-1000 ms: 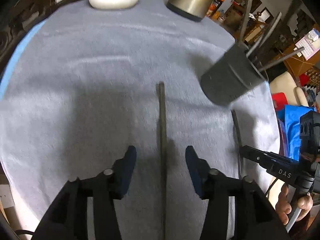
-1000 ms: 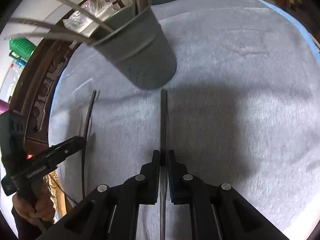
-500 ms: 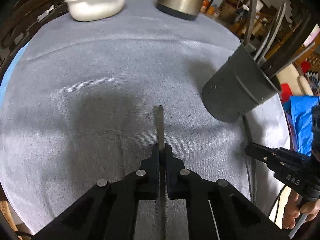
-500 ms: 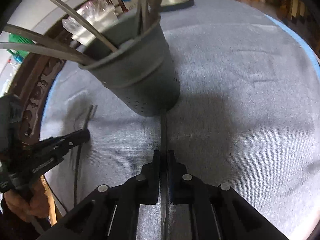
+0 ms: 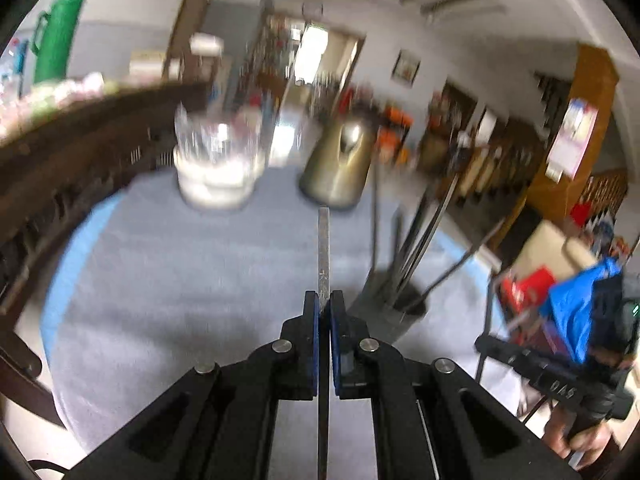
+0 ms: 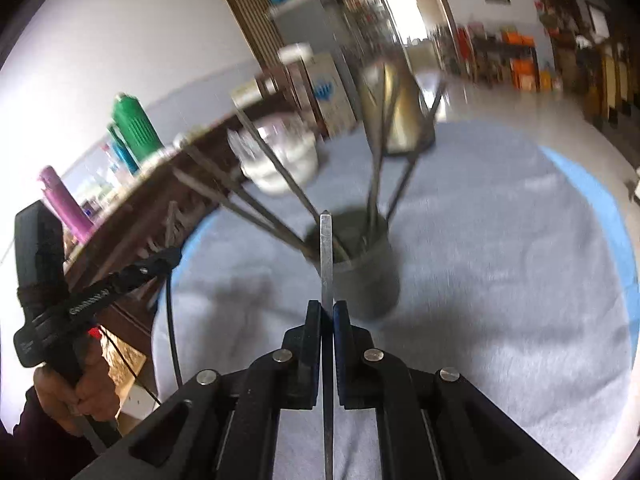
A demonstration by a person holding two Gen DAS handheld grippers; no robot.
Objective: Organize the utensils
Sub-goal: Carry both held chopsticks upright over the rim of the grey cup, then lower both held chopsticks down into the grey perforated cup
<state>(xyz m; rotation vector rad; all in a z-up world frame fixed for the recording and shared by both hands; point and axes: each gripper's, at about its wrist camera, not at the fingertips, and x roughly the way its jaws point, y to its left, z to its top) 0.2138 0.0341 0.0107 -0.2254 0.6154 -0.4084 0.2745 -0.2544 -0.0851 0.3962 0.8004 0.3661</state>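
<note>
Left gripper [image 5: 324,308] clamps one flat utensil [image 5: 323,248]; right gripper [image 6: 327,314] clamps another [image 6: 326,256], both above the bench [image 6: 500,280]. Holder [image 6: 366,276] already has several; these two remain.

- Left wrist view looks forward and somewhat down along its own fingers [image 5: 308,320], from above the grey-covered table [image 5: 168,280], facing the room's far doorway; it is blurred.
- Right wrist view looks likewise, with the utensil cup [image 6: 368,276] close ahead.
- Both share the table, the cup [image 5: 384,320], the brass kettle [image 5: 340,168], and probably the white container [image 5: 216,184].
</note>
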